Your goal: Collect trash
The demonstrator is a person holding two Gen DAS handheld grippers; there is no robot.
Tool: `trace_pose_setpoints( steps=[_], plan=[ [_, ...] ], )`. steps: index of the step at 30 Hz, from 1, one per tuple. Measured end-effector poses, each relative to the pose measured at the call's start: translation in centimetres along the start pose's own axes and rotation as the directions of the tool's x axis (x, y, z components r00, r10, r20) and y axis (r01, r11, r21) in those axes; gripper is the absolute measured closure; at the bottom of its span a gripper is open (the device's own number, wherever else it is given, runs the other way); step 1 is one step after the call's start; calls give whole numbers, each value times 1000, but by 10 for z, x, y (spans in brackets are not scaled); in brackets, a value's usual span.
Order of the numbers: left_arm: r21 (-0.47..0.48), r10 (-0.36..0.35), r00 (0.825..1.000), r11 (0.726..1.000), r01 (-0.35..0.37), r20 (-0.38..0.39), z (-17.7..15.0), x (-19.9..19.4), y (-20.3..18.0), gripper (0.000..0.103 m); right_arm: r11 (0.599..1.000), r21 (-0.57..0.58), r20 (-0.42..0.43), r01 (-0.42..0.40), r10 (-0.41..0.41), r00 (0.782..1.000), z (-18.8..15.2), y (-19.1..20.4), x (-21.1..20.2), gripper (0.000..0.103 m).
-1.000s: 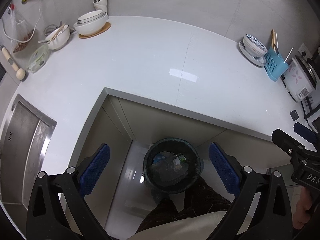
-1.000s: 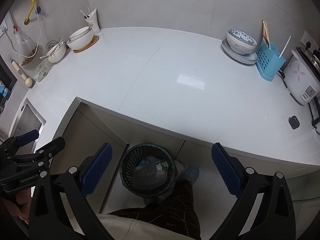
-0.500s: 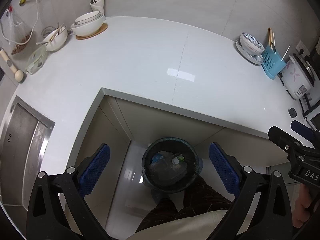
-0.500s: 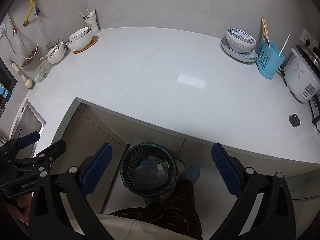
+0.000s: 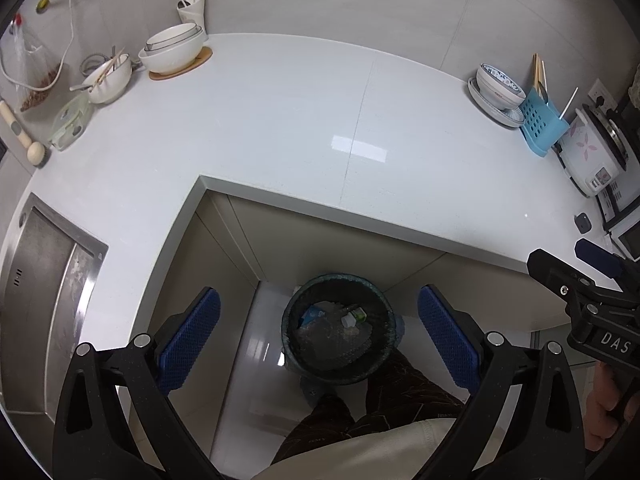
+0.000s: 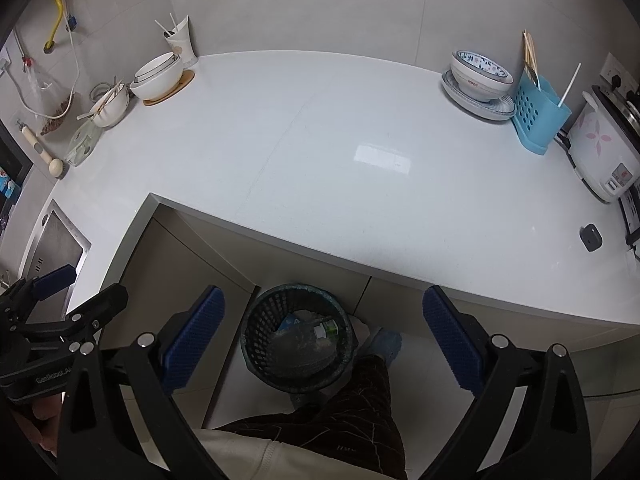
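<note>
A dark mesh trash bin point(image 5: 340, 364) point(image 6: 260, 336) stands on the floor below the counter edge, by the person's legs. Inside lie several pieces of trash, among them a blue-and-white wrapper point(image 5: 314, 314) point(image 6: 290, 323) and a small green-and-white carton point(image 5: 357, 314) point(image 6: 326, 327). My left gripper point(image 5: 319, 332) is open and empty, high above the bin. My right gripper point(image 6: 323, 334) is open and empty too, also above the bin. Each gripper shows at the edge of the other's view.
A white L-shaped counter point(image 5: 280, 120) point(image 6: 320, 168) holds stacked white bowls point(image 5: 174, 52), a bowl with chopsticks point(image 5: 108, 76), a patterned bowl on plates point(image 6: 480, 76), a blue utensil caddy point(image 6: 538, 114) and a rice cooker point(image 6: 604, 148). A steel sink point(image 5: 36, 292) lies at left.
Both grippers have drawn back and up a little, so the counter and bin look slightly smaller and lower. Both stay open and empty.
</note>
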State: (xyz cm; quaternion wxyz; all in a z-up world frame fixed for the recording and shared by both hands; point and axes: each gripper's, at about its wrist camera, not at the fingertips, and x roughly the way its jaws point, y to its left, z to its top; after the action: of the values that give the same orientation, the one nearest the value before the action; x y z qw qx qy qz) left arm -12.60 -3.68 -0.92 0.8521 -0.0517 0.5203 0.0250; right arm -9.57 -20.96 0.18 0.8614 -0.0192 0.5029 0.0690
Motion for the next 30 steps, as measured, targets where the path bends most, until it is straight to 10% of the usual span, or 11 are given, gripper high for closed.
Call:
trace_pose_setpoints(
  steps=[30],
  plan=[
    [-10,22,1000,1000,-22,-8,1,1,3,6,1000,11,-12,-6,6,1000,-4,2,4,8]
  ],
)
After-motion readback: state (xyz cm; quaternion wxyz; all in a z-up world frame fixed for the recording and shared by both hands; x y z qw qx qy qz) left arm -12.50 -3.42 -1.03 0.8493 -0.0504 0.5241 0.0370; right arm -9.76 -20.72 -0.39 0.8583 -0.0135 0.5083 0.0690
